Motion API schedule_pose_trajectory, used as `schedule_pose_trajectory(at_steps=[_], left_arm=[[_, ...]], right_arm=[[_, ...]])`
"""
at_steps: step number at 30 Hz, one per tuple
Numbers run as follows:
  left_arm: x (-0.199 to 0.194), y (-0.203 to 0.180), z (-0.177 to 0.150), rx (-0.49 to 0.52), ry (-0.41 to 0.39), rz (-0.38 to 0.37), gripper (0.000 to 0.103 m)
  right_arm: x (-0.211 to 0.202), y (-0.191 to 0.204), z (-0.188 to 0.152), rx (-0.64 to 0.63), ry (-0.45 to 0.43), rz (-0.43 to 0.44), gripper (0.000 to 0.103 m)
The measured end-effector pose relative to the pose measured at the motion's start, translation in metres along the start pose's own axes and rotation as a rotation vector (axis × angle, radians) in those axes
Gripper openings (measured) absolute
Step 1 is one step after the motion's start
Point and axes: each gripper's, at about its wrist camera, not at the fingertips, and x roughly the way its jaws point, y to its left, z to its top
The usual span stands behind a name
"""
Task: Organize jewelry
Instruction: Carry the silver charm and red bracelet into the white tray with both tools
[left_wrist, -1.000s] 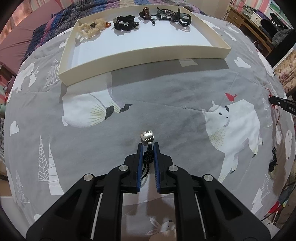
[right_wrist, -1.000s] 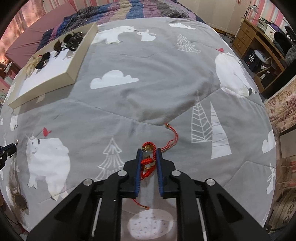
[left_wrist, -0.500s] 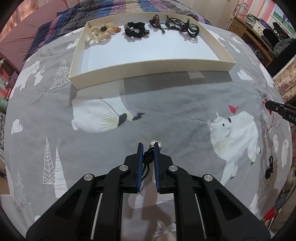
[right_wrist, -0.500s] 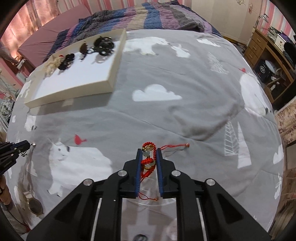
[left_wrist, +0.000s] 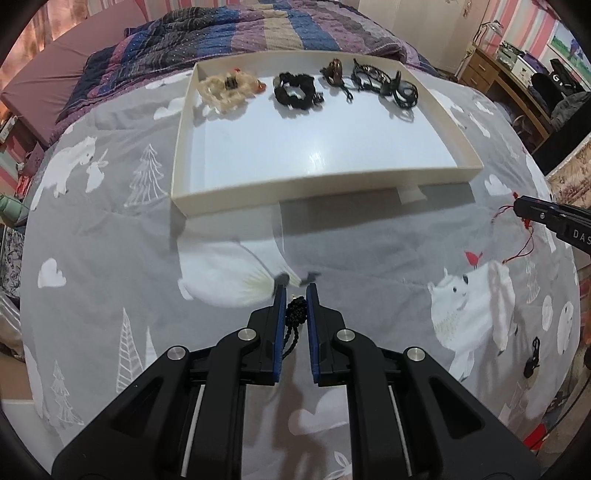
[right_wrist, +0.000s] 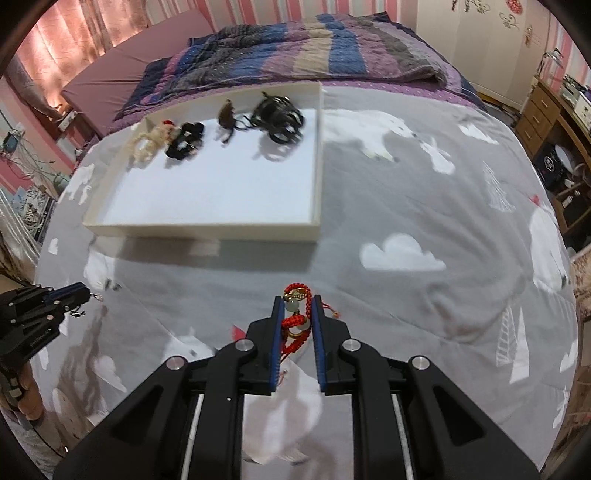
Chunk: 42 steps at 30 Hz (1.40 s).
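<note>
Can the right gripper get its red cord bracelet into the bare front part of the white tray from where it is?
Probably yes. The right gripper, shut on the red cord bracelet, faces the white tray across bare quilt, and the jewelry pieces sit along the far wall. It only has to clear the low near wall.

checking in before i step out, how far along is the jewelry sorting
Done: four pieces line the far side of the white tray, from the cream bracelet to the dark bangles. In hand: the left gripper pinches a black cord piece; the right gripper holds a red beaded charm. Left: both need traying, plus a small dark item on the bedspread.
</note>
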Motion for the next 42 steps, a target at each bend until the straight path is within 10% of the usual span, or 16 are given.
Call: schedule_pose_trajectory(at_steps=[22, 42], left_arm=[[0.011, 0.029, 0.126, -0.053, -0.116, -0.041, 0.009], [0.099, 0.046, 0.16, -0.093, -0.083, 0.064, 0.01]], right_arm=[[0.035, 0.08, 0.13, -0.029, -0.068, 0.033, 0.015], [0.126, 0.077, 0.143, -0.013, -0.073, -0.067, 0.015]])
